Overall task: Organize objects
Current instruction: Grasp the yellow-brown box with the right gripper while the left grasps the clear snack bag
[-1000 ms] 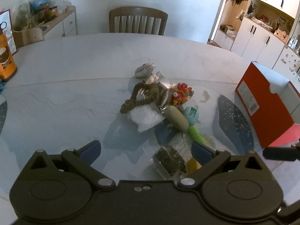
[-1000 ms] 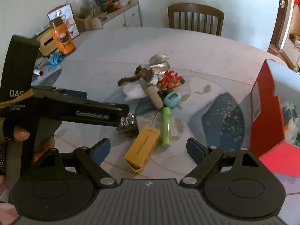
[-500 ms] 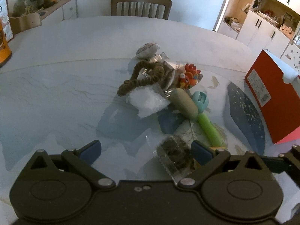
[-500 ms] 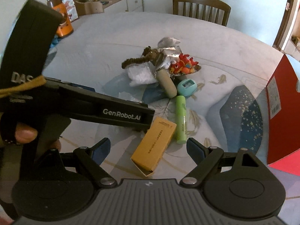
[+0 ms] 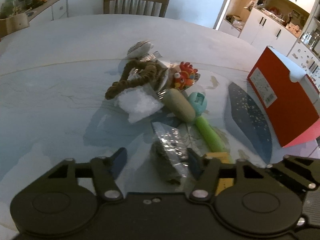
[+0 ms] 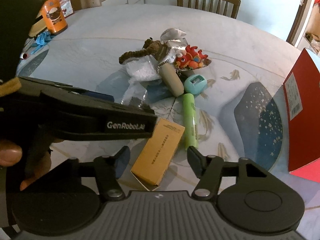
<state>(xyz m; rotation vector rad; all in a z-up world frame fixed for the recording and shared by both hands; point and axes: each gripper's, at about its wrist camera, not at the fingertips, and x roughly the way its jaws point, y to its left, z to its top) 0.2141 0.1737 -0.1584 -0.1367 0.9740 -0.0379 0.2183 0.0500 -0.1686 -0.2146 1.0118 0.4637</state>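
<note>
Your left gripper point(image 5: 157, 161), jaws spread and empty, has lowered toward the foil packet point(image 5: 170, 156) on the pale table point(image 5: 60, 80), a chair point(image 5: 136, 4) beyond.

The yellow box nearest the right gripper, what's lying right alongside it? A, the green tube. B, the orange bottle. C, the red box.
A: the green tube lies just beside the yellow box, both ahead of the open right gripper.
</note>
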